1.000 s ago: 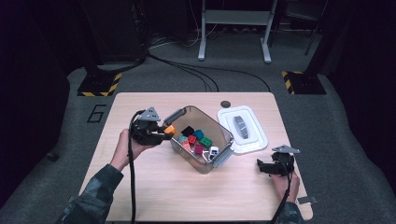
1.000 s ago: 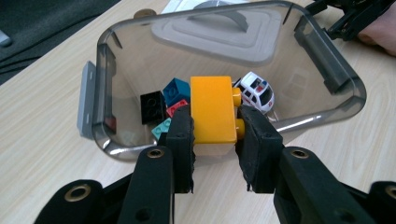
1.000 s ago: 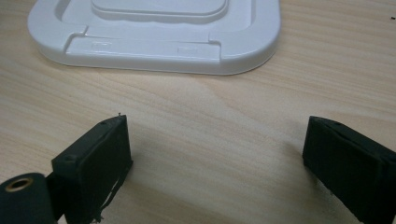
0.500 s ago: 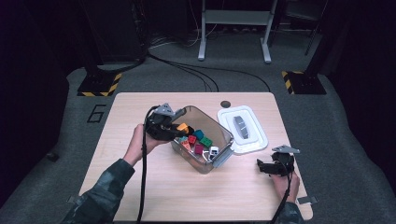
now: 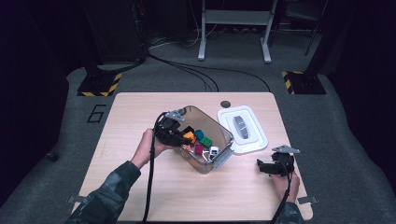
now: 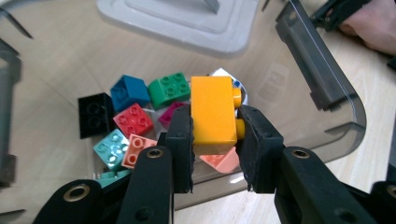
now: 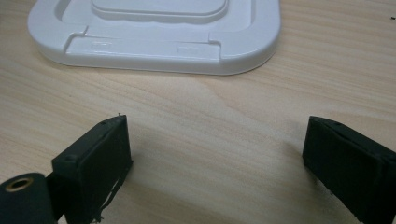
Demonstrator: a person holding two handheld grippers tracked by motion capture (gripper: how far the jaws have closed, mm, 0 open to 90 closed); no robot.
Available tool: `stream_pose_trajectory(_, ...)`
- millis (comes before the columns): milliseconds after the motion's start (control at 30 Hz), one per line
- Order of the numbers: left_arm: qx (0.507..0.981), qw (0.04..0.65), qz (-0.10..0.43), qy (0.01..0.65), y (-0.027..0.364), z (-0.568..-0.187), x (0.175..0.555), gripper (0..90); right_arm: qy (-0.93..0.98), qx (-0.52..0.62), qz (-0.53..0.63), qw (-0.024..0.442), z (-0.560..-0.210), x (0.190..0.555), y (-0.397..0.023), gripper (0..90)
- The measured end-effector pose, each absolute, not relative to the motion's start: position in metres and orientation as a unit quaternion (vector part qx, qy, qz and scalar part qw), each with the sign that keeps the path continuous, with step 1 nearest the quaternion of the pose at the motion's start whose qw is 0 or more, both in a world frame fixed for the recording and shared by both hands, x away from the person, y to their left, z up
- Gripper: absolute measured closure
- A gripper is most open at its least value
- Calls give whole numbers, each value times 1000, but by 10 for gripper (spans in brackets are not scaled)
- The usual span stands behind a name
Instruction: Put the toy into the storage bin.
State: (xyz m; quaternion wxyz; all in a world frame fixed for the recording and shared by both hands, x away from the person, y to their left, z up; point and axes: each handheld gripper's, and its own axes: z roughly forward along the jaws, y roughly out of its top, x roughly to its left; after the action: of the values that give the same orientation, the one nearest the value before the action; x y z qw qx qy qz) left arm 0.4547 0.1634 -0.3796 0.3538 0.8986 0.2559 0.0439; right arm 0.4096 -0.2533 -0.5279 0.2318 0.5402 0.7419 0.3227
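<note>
Both left tongs pinch orange brick above bin rim.

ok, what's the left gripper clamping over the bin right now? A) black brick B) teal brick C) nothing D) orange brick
D: in the left gripper view the left gripper has its pads pressed on both sides of the orange brick, held above the clear bin where the other bricks lie.

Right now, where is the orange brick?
In the left gripper view, the orange brick is clamped in the left gripper, above the clear bin, over the green brick and other bricks.
</note>
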Motion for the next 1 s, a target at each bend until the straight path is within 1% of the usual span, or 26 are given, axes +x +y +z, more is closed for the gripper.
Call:
stream_pose_trajectory(233, 906, 336, 31, 254, 161, -382, 454, 662, 742, 540, 323, 232, -528, 410, -253, 70)
stream_pose_trajectory(467, 909, 330, 32, 254, 163, -380, 452, 612, 742, 540, 323, 232, -528, 410, -253, 70)
stream_pose_trajectory(600, 905, 334, 39, 260, 168, -378, 448, 500, 742, 540, 323, 232, -528, 410, -253, 70)
stream_pose_trajectory(833, 897, 347, 70, 266, 183, -375, 433, 297, 742, 540, 323, 232, -528, 410, -253, 71)
stream_pose_trajectory(1000, 885, 349, 102, 291, 200, -375, 423, 208, 742, 540, 323, 232, -528, 410, -253, 70)
